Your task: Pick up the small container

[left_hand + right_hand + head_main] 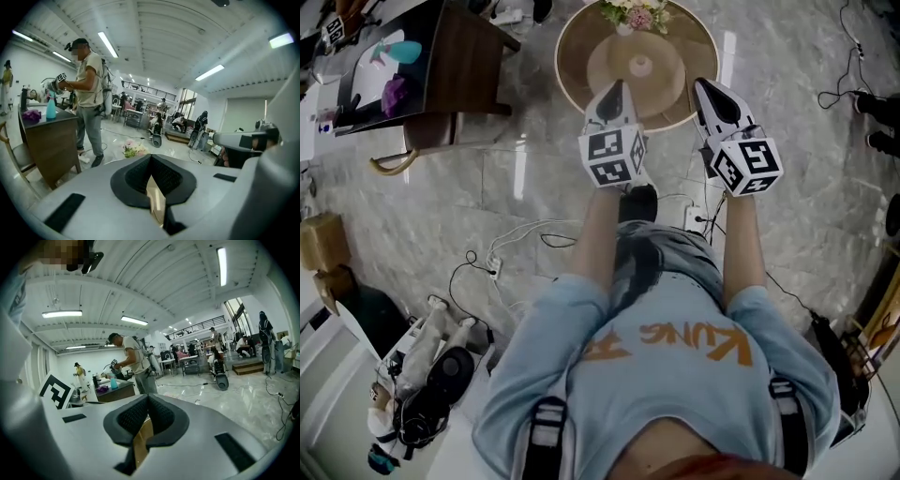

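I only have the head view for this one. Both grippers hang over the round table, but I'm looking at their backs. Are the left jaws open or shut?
Observer: The left gripper is shut. Its pads meet and there is nothing between them.
Operator: And the right one?
Observer: The right gripper is shut as well, and it is empty.
Operator: Is anyone else close by? I only see the corner of a desk.
Observer: Yes. The left gripper view shows a person standing at that dark desk, with a teal bottle on it.
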### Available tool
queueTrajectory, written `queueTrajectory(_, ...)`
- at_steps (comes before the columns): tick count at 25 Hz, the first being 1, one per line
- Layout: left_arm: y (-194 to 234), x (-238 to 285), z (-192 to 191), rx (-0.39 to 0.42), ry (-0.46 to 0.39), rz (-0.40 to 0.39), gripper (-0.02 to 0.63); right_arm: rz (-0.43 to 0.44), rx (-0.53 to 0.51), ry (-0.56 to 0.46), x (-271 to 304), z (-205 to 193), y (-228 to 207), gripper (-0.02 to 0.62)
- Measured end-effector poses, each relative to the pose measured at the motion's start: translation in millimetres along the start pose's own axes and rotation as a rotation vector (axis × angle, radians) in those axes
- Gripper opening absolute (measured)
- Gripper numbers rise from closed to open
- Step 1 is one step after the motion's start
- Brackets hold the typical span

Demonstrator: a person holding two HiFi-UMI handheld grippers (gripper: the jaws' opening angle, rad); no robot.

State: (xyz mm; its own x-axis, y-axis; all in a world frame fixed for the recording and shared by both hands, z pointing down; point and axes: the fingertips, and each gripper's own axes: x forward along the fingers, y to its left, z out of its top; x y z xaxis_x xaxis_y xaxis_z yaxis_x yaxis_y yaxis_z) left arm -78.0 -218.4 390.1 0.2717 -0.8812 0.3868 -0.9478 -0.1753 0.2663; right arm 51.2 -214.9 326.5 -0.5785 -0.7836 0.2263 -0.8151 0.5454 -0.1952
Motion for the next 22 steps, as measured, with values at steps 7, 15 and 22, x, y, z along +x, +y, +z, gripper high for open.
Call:
queueTrajectory(7, 46.1, 24.4, -13.9, -0.025, 0.052, 0.050, 0.023, 0.007, 0.015, 0.132, 58.3, -37.0, -4.3, 0.014)
queueTrajectory(15, 47.4, 34.2, -30.0, -0.057, 0.101, 0.067, 0.023, -0.017, 0.045, 0.238, 52.4, -70.2, -26.1, 0.014)
queueTrajectory(22, 42.8, 68.3, -69.6, -0.077, 0.173, 0.081, 0.023, -0.017, 0.077, 0.307, 56.9, -107.0, -45.9, 0.014)
